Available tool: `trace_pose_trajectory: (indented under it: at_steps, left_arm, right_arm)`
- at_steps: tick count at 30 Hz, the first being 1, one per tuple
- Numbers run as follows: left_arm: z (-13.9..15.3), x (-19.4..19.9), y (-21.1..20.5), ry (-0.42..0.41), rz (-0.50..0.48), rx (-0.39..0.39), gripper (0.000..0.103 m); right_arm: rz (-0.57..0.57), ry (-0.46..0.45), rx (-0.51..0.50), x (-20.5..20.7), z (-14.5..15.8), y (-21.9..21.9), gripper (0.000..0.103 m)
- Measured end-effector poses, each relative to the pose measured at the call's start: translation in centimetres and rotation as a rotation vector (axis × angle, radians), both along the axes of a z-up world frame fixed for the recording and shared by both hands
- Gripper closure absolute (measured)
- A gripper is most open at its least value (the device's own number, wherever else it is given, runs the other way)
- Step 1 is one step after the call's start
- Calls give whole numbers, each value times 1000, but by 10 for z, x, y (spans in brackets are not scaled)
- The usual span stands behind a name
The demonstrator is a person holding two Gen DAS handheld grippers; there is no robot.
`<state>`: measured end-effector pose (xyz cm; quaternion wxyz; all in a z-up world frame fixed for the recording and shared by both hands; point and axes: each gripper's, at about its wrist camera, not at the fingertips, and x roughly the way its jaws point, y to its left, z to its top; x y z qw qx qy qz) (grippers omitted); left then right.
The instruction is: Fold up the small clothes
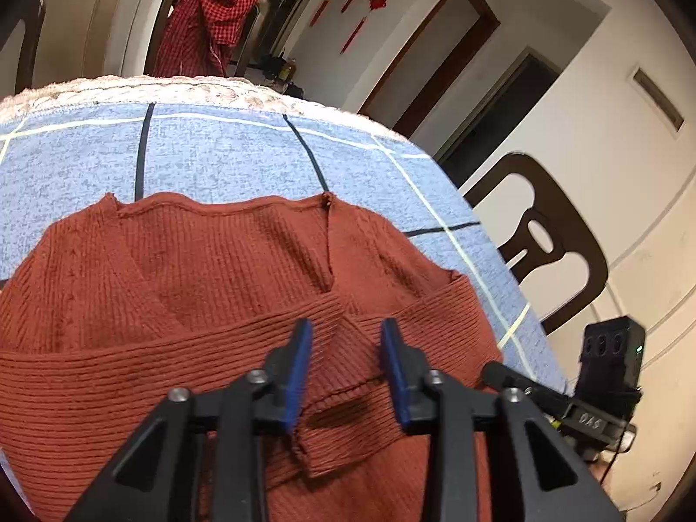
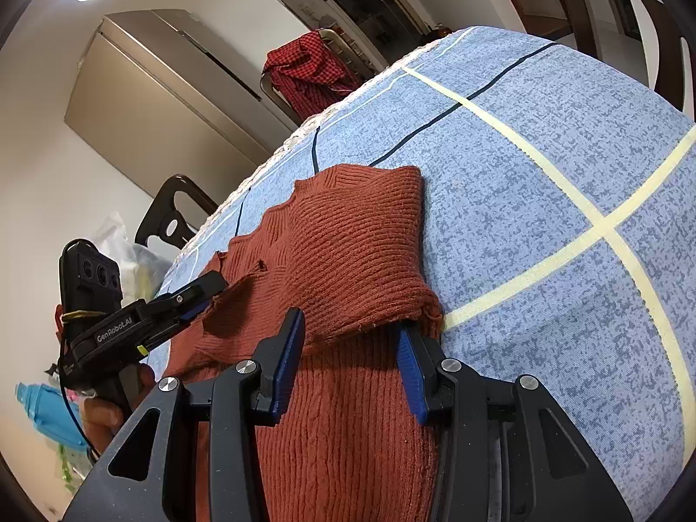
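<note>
A rust-red ribbed knit sweater (image 1: 209,278) lies on the blue checked tablecloth (image 1: 217,156), sleeves folded across its front. My left gripper (image 1: 346,330) is open, its jaws standing either side of a folded sleeve cuff (image 1: 343,374) just above the sweater. In the right wrist view the sweater (image 2: 356,243) has a sleeve folded over its body. My right gripper (image 2: 350,326) is open, straddling the folded sleeve edge. The left gripper (image 2: 191,300) shows there at the sweater's left side. The right gripper (image 1: 513,376) shows at the right in the left wrist view.
A chair with a red checked cloth (image 1: 209,21) stands behind the table. A dark wooden chair (image 1: 543,235) stands at the table's right side. The tablecloth (image 2: 543,182) extends to the right of the sweater. Bags and a blue bottle (image 2: 48,413) lie on the floor.
</note>
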<state>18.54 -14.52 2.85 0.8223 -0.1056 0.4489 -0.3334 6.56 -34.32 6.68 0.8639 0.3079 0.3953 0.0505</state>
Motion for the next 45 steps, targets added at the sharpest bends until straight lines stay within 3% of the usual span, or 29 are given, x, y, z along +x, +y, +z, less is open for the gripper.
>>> trace_pose_trajectory:
  at_steps: [3,5,10,14,16,19,20,23,28,32,40,45]
  left_arm:
    - [-6,2,-5,20,-18,39,66]
    - [-6,1,-4,34,-27,-1,65]
    - [2,-6,-1,-4,-53,-38,48]
    - [1,-6,-5,-18,-60,-12,46]
    - [-4,-2,-8,-15,-47,10,50]
    - [-13,5,-10,25,-14,47,93]
    - [-13,5,-8,23,-1,50,96]
    - [-9,-1,6,6,30,-20,97]
    - [-20,0,23,30,105,-7,97]
    - [-25,3,27,50,120,-23,97]
    - [-7,-11,33,-20,154,7,95]
    - [13,-19,20,-89,138,23,95]
  right_arm:
    - [-1,-2,-1,0,0,0,61]
    - [0,-1,2,0,0,0,61]
    - [4,-1,-3,1,0,1,61]
    - [3,-4,0,1,-1,0,61]
    - [3,-4,-2,2,-1,0,61]
    - [2,2,-14,3,0,1,61]
    - [1,5,-21,3,1,2,61]
    - [-20,-13,-37,3,5,2,65]
    - [-62,13,-8,3,-2,-7,77]
    - [-66,16,-18,-1,2,-8,77]
    - [-92,-27,-98,-21,30,-9,77]
    - [-10,-56,-158,14,43,6,77]
